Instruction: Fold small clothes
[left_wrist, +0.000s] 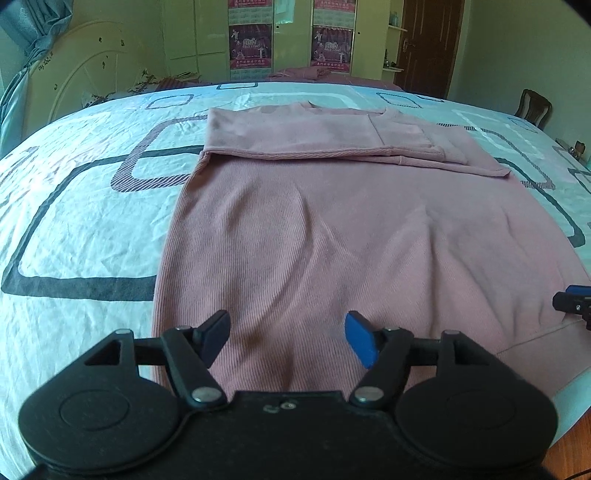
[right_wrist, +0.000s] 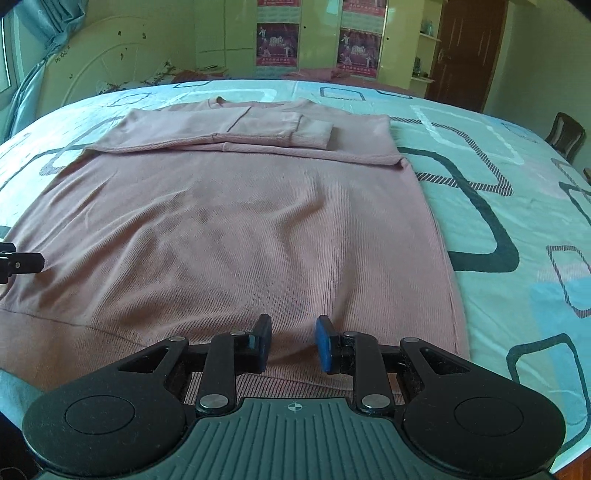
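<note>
1. Pink sweater (left_wrist: 332, 229) spread flat on the bed (left_wrist: 74, 229), hem toward the cameras, neck at the far end.
2. Both sleeves (right_wrist: 258, 129) folded across the chest, one lying over the other.
3. Small wrinkles in the middle of the sweater.
4. Left gripper (left_wrist: 287, 339) low over the near hem, close to the sweater's left edge. Fingers (left_wrist: 360, 341) wide apart, holding nothing, only pink cloth seen between them.
5. Right gripper (right_wrist: 291, 341) low over the near hem too, close to the right edge. Fingers (right_wrist: 325, 343) apart by a narrower gap, holding nothing.
6. Cannot tell if any fingertip touches the cloth.
7. Tip of each gripper peeking in at the side of the other's view.
8. Bed sheet pale blue and white with dark square shapes.
9. White headboard (left_wrist: 81, 74) at the far left, blue curtain (right_wrist: 40, 55) beside it.
10. Cupboard with posters (left_wrist: 251, 40) behind the bed, brown door (right_wrist: 469, 48) to the right, chair (left_wrist: 533, 107) by the wall.
</note>
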